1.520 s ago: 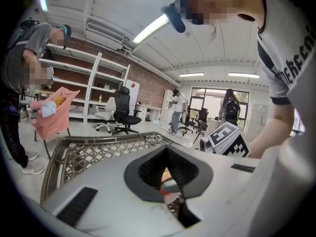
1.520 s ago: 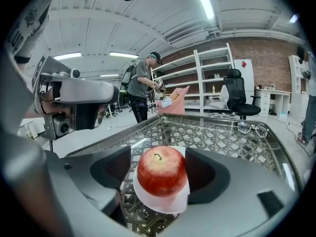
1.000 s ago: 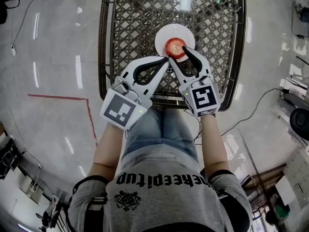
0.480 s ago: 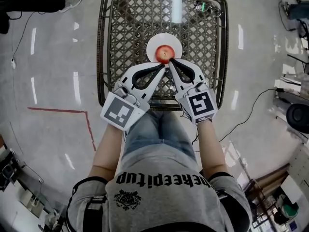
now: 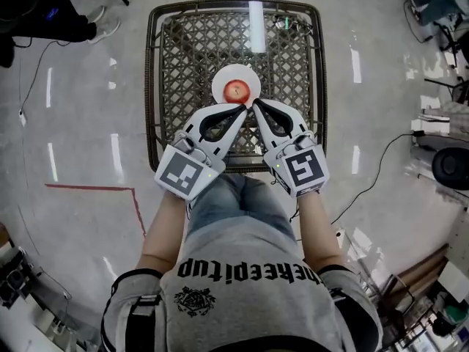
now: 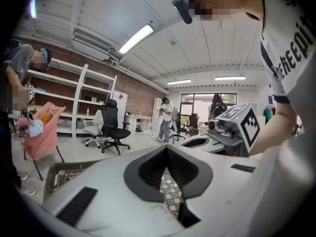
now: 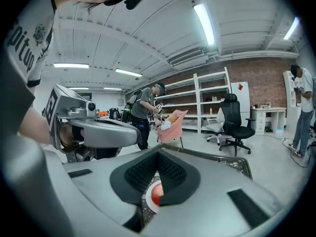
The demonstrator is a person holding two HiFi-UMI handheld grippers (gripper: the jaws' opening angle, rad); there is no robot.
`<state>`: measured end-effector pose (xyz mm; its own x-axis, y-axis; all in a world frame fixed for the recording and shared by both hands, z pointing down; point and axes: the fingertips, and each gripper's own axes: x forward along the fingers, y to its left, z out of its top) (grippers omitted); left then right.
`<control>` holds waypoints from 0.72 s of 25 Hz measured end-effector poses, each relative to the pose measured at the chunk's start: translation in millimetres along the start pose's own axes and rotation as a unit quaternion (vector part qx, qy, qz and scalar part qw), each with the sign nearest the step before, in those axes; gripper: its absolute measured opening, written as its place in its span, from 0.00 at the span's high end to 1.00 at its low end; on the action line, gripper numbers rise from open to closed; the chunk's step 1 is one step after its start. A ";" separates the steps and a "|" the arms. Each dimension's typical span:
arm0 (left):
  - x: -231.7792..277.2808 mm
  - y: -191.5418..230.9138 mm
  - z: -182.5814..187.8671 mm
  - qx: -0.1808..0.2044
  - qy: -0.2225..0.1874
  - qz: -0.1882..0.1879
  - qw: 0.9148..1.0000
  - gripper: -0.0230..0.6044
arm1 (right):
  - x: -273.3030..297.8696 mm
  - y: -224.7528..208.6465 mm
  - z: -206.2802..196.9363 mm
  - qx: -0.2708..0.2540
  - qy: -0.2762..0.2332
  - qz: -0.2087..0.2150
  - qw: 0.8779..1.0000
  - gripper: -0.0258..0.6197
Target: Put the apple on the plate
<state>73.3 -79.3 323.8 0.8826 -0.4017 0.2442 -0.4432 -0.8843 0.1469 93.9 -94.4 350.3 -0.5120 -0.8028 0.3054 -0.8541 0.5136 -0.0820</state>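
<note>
A red apple (image 5: 236,89) sits on a small white plate (image 5: 218,86) in the middle of a wicker table (image 5: 190,50). Both grippers hover side by side just short of the plate's near edge, tips almost touching each other. My left gripper (image 5: 244,108) is shut with nothing in it; in the left gripper view its jaws (image 6: 166,148) meet, with only the wickerwork below them. My right gripper (image 5: 255,108) is shut and empty too. In the right gripper view, beneath its closed tips (image 7: 158,152), the apple (image 7: 156,195) shows on the plate.
The table has a dark metal rim (image 5: 152,86), and a small greenish object (image 5: 283,22) lies near its far edge. A person (image 5: 44,13) stands at the far left. Red tape (image 5: 88,188) and a cable (image 5: 374,174) lie on the floor. An office chair (image 7: 237,125) stands beyond.
The right gripper, open at the apple a second ago, has shut empty. Both grippers have lifted and drawn back from the plate. The apple stays on the plate.
</note>
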 end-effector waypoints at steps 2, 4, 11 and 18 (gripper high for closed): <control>0.9 -5.2 3.3 0.004 -0.003 -0.004 1.000 0.93 | -6.7 -0.3 5.6 0.000 -0.007 -0.002 1.000 0.97; 3.4 -8.7 5.1 0.007 -0.005 -0.006 1.000 0.93 | -11.2 -1.9 9.2 -0.001 -0.013 -0.002 1.000 0.97; -1.1 -21.8 14.2 0.015 -0.010 -0.007 1.000 0.93 | -29.4 -0.8 27.3 -0.011 -0.028 -0.010 0.999 0.97; -3.8 -28.7 19.7 0.028 -0.015 0.000 0.999 0.93 | -43.2 4.1 37.0 -0.016 -0.046 -0.009 0.999 0.97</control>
<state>85.8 -57.1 299.8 0.8876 -0.4071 0.2153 -0.4335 -0.8964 0.0921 109.2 -68.8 301.7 -0.5049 -0.8353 0.2174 -0.8602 0.5078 -0.0466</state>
